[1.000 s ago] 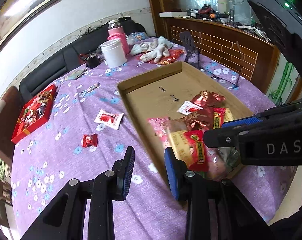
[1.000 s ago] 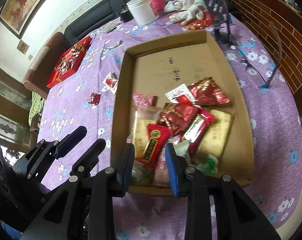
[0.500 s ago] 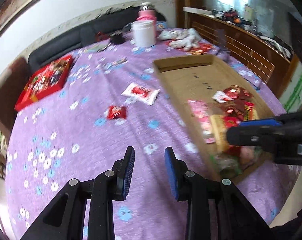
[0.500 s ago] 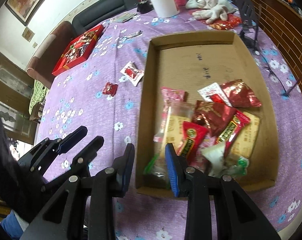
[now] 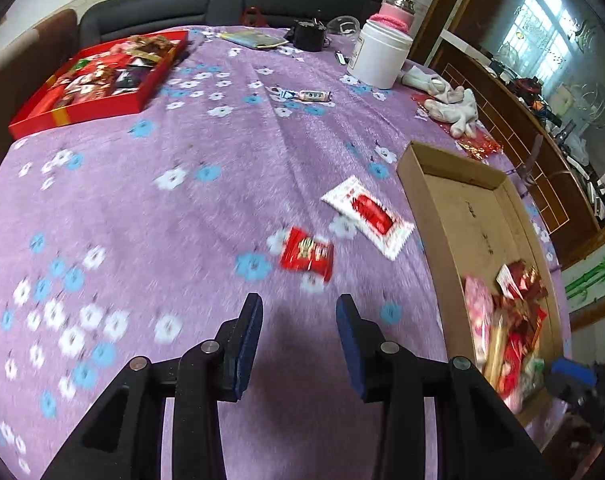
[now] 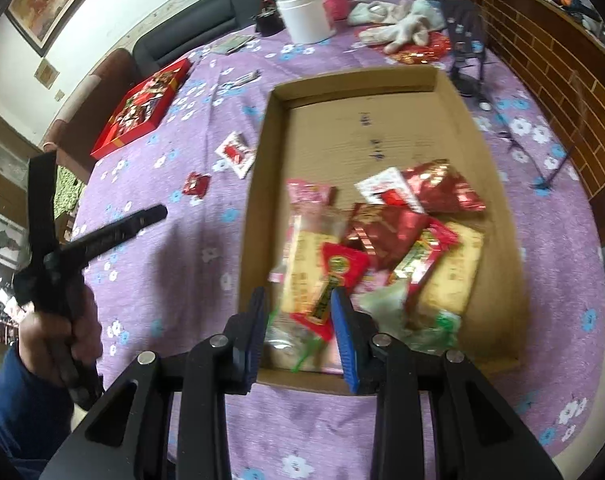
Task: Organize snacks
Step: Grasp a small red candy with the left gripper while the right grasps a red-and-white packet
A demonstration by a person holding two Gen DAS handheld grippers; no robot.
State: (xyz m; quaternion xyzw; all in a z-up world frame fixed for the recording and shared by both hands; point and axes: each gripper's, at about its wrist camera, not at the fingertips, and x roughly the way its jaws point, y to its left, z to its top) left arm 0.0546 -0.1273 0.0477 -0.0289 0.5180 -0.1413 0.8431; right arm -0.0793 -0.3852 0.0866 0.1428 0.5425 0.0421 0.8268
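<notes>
Small red snack packet [image 5: 306, 255] lies lengthwise toward lower right, just above the left gripper [image 5: 298, 344], whose empty jaws are opening.

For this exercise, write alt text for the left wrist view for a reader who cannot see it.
The left gripper, jaws opening and empty, points down at a small red snack packet on a purple flowered tablecloth. A white-and-red packet lies just beyond it, beside a cardboard tray holding snacks.
</notes>
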